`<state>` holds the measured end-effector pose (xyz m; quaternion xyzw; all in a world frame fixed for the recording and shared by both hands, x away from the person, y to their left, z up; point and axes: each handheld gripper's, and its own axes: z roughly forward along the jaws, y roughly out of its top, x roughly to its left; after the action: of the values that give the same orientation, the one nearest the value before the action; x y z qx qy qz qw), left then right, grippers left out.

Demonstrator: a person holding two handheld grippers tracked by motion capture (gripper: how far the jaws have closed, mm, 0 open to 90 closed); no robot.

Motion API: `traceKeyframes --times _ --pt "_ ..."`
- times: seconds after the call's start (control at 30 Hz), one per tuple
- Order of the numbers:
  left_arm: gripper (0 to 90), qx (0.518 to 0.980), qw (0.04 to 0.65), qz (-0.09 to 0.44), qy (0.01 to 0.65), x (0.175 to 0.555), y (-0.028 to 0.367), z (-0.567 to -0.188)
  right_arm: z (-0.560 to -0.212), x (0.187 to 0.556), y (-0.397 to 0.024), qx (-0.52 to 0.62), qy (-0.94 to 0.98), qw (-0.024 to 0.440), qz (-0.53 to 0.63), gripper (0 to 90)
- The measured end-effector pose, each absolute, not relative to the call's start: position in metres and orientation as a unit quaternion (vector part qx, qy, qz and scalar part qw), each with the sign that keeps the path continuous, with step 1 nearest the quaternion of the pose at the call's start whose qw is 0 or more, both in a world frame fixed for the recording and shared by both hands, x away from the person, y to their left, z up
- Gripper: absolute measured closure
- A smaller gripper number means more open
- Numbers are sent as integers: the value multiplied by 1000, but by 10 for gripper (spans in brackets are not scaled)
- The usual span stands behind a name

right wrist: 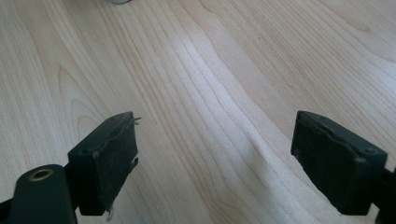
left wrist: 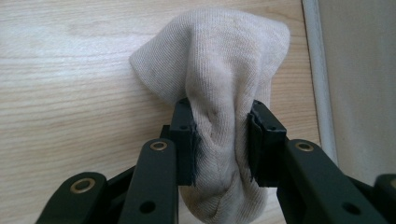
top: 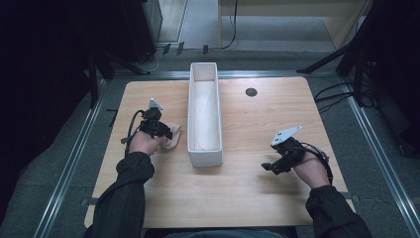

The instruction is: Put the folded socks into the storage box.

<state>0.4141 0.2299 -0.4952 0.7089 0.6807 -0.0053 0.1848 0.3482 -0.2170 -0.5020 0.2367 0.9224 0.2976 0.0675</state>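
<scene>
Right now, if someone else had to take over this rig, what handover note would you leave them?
Left hand-held gripper: shut on the beige sock, pinched at its middle, at the wooden table, left of the white bin.
Right hand-held gripper: open, holding nothing, over bare table right of the bin.
Done: sock grasped.
Left: the sock is not yet in the bin, which seems the likely destination. The high view shows no other clothing on the table.
</scene>
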Motion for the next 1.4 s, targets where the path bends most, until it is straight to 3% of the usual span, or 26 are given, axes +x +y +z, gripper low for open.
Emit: traceKeyframes --times 0.83,1.4 --pt "666 701 189 -8 687 407 218 -464 -502 354 -211 229 926 63 295 144" --pt "665 711 213 8 671 401 201 -415 -503 354 -208 228 928 61 289 144"
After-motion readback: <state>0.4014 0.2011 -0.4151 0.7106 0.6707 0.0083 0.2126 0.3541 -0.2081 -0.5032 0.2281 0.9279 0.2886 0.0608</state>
